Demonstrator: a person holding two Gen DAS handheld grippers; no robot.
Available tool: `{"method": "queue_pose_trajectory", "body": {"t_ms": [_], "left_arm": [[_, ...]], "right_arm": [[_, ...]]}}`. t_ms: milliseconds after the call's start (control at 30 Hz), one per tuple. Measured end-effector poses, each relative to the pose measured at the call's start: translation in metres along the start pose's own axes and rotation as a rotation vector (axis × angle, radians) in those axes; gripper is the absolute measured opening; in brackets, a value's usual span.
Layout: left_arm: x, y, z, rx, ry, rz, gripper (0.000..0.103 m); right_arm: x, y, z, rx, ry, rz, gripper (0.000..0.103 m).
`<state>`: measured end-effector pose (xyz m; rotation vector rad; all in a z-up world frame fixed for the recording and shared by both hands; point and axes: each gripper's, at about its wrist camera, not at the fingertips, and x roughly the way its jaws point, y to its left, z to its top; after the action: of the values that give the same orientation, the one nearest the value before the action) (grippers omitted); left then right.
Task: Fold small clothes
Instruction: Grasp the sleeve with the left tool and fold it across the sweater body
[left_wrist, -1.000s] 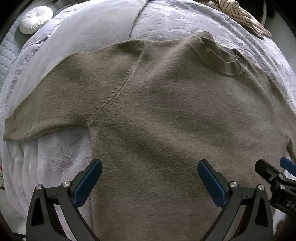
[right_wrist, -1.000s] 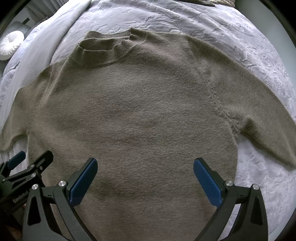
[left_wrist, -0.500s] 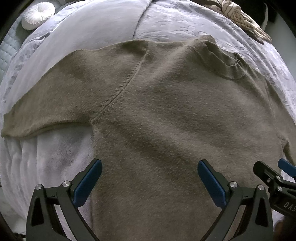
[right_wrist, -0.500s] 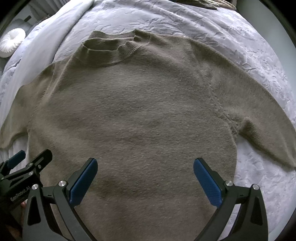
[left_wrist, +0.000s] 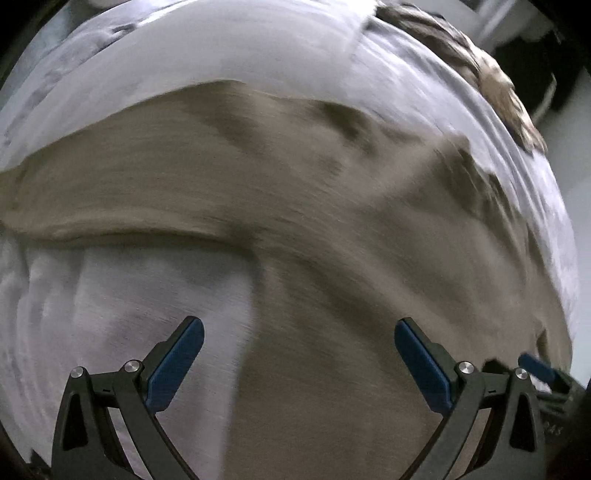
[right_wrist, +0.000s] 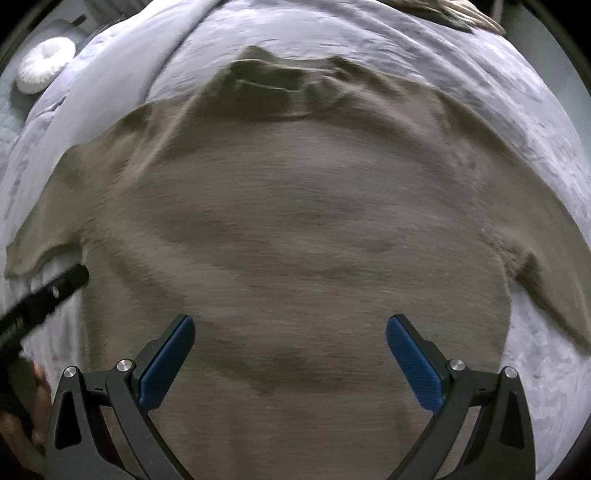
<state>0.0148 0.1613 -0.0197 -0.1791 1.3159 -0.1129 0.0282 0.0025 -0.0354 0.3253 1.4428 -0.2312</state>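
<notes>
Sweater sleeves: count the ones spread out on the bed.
2. On the brown sweater, one sleeve reaches out to the left edge of the right wrist view, the other sleeve to the lower right; both lie unfolded on the bedcover.

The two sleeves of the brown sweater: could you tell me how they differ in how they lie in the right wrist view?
The left sleeve spreads out level with the chest, while the right sleeve slants down towards the hem. The left gripper reaches in just below the left sleeve; nothing is near the right sleeve. Both lie flat on the grey bedcover, unfolded.
</notes>
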Motion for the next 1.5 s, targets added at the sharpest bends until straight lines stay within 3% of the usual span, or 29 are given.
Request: {"method": "queue_pose_trajectory", "body": {"t_ms": [300, 500, 633, 700, 733, 767, 800, 833, 933, 1067, 1167, 1300, 1333, 1400, 1500], "left_arm": [[-0.013, 0.142, 0.025, -0.22, -0.146, 0.059, 0.103], [-0.007, 0.236, 0.041, -0.432, -0.206, 0.098, 0.103], [-0.008, 0.259, 0.047, -0.493, -0.263, 0.104, 0.103], [-0.015, 0.262, 0.048, -0.5, -0.305, 0.139, 0.086], [-0.017, 0.263, 0.049, -0.497, -0.313, 0.157, 0.063], [-0.017, 0.264, 0.048, -0.494, -0.314, 0.142, 0.033], [-0.018, 0.268, 0.048, -0.493, -0.315, 0.108, 0.017], [-0.021, 0.276, 0.042, -0.496, -0.327, 0.048, 0.009], [-0.033, 0.276, 0.04, -0.482, -0.369, 0.005, 0.009], [-0.054, 0.25, 0.055, -0.406, -0.429, -0.058, 0.008], [-0.072, 0.209, 0.072, -0.305, -0.466, -0.139, 0.008], [-0.091, 0.134, 0.088, -0.138, -0.483, -0.26, 0.008], [-0.093, 0.108, 0.09, -0.089, -0.479, -0.299, 0.008], [-0.095, 0.052, 0.084, 0.009, -0.465, -0.369, 0.008], [-0.085, -0.031, 0.078, 0.17, -0.448, -0.407, 0.008]], "right_arm": [[-0.019, 0.035, -0.02, -0.079, 0.002, 0.056, 0.103], [-0.019, 0.051, -0.031, -0.116, 0.011, 0.017, 0.103], [-0.027, 0.059, -0.048, -0.136, 0.015, 0.016, 0.103], [-0.024, 0.069, -0.052, -0.145, 0.008, 0.005, 0.103], [-0.024, 0.071, -0.055, -0.148, 0.009, 0.004, 0.103], [-0.026, 0.073, -0.059, -0.149, 0.01, 0.006, 0.103], [-0.019, 0.081, -0.055, -0.153, 0.003, -0.002, 0.103], [-0.018, 0.084, -0.056, -0.155, 0.001, -0.003, 0.103], [-0.026, 0.086, -0.069, -0.158, -0.012, 0.009, 0.103], [-0.026, 0.074, -0.067, -0.141, -0.008, 0.021, 0.103], [-0.03, 0.064, -0.078, -0.111, -0.013, 0.033, 0.103], [-0.047, 0.032, -0.082, -0.061, -0.02, 0.046, 0.103], [-0.043, 0.019, -0.066, -0.043, -0.027, 0.04, 0.103], [-0.051, 0.004, -0.069, -0.013, -0.044, 0.042, 0.103], [-0.057, -0.032, -0.063, 0.052, -0.063, 0.036, 0.103]]}}
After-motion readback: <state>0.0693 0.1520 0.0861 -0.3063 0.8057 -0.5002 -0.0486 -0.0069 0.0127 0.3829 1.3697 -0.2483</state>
